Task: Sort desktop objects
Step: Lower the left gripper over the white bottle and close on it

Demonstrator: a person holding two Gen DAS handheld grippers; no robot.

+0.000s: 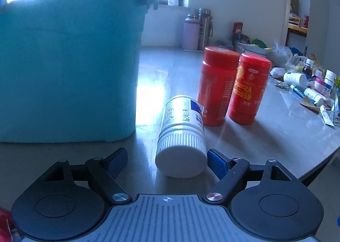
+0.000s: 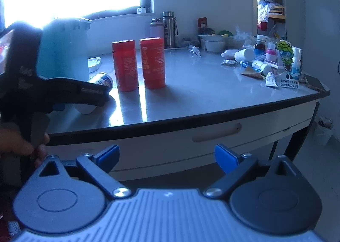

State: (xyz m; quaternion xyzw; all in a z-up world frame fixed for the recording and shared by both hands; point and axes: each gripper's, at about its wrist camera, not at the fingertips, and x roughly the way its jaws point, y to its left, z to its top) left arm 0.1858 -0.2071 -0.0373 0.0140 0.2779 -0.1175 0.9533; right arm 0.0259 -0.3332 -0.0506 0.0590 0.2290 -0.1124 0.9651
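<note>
White ribbed-cap bottle [image 1: 180, 133] lying between left gripper's [image 1: 167, 162] parted jaws, right gripper's [image 2: 166, 158] jaws apart.

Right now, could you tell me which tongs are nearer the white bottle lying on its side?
Left. The left tongs are open around the white bottle's cap; the right tongs hang off the table's front edge.

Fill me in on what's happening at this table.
A person is sorting clutter with a handheld tool in each hand. The left tool is open around a white bottle lying on its side, next to a teal bin and two upright red bottles. Nothing is gripped yet. The right tool is open and empty, off the table's front edge.
</note>
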